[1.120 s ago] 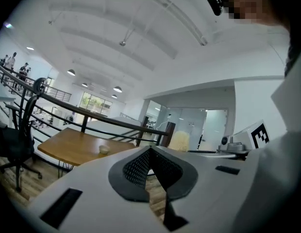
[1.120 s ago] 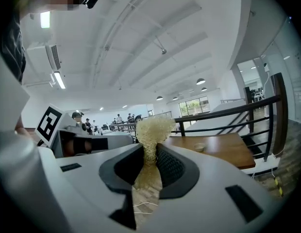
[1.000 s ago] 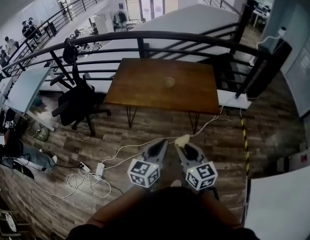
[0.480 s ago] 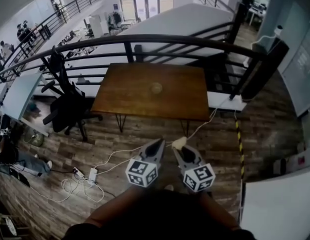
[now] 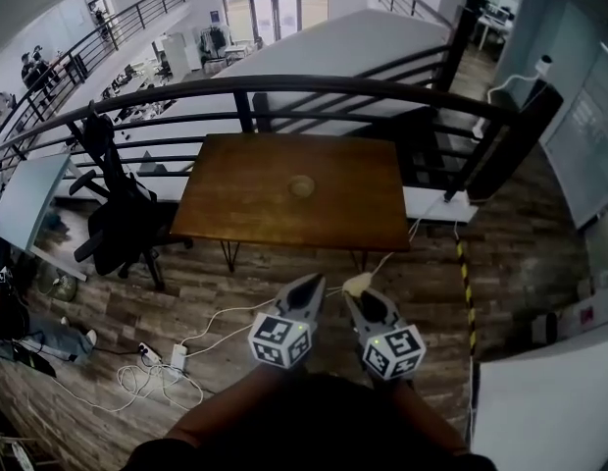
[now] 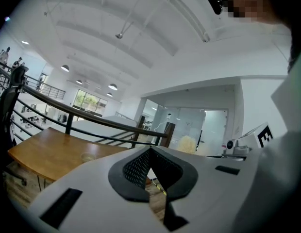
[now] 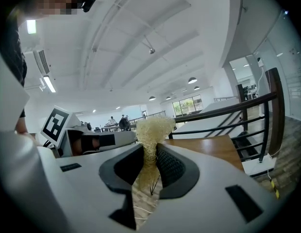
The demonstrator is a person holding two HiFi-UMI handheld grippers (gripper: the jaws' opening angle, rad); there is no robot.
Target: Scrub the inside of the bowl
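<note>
A small pale bowl (image 5: 302, 185) stands near the middle of a brown wooden table (image 5: 245, 204) ahead of me, and shows faintly in the left gripper view as the bowl (image 6: 87, 156). My left gripper (image 5: 312, 287) is held over the floor well short of the table, shut with nothing between its pads. My right gripper (image 5: 354, 292) sits beside it, shut on a pale fibrous scrubber (image 5: 357, 283). The scrubber (image 7: 151, 130) sticks out past the jaws in the right gripper view.
A black railing (image 5: 284, 91) runs behind the table. A black office chair (image 5: 113, 214) stands left of the table. White cables and a power strip (image 5: 177, 359) lie on the wood floor. A white table corner (image 5: 539, 410) is at the lower right.
The table and bowl have come closer and shifted slightly left in the head view. Both grippers keep the same pose side by side in front of me.
</note>
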